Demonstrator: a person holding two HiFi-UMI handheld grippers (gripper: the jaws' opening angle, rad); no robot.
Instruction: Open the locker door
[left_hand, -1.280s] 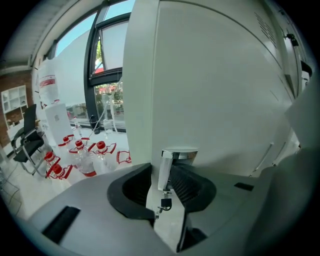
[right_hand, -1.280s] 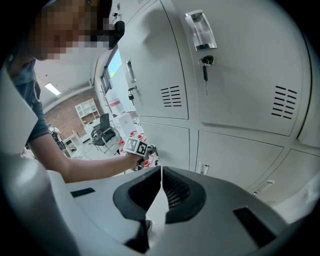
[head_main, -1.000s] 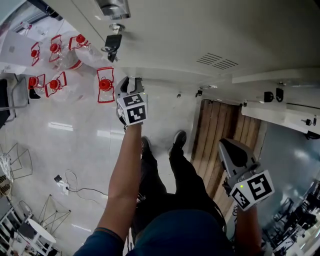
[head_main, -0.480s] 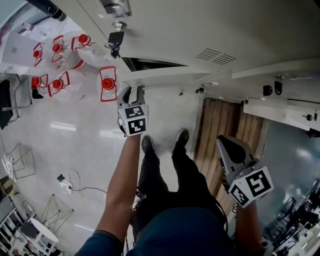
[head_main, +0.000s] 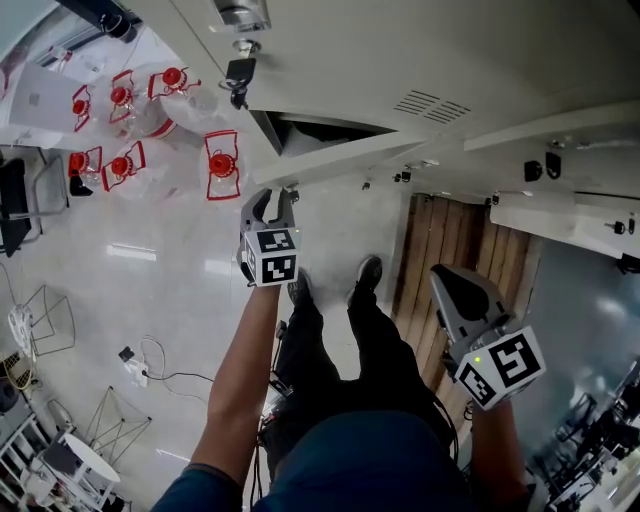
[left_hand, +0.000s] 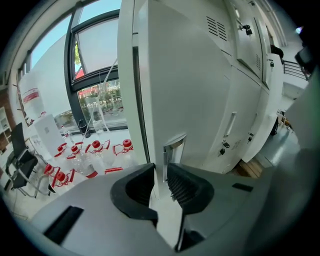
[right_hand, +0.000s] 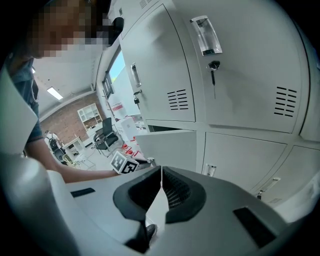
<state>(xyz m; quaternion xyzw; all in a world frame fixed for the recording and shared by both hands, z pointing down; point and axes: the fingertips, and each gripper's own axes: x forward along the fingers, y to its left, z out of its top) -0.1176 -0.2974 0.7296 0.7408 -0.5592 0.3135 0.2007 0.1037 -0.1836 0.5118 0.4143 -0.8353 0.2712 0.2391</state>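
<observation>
Locker door (left_hand: 186, 92) ajar, dark gap (head_main: 300, 131) behind

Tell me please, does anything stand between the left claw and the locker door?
Nothing visible does. The left claw is at the door's free edge, and that edge sits between its closing jaws. The bottles stand off to the side.

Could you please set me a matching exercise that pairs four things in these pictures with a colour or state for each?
Things:
1. locker door
2. right gripper
3. bottle cap
4. pallet

Colour or state:
A. red
B. brown wood
C. ajar
D. shut, nothing held

Pairs: 1-C, 2-D, 3-A, 4-B
</observation>
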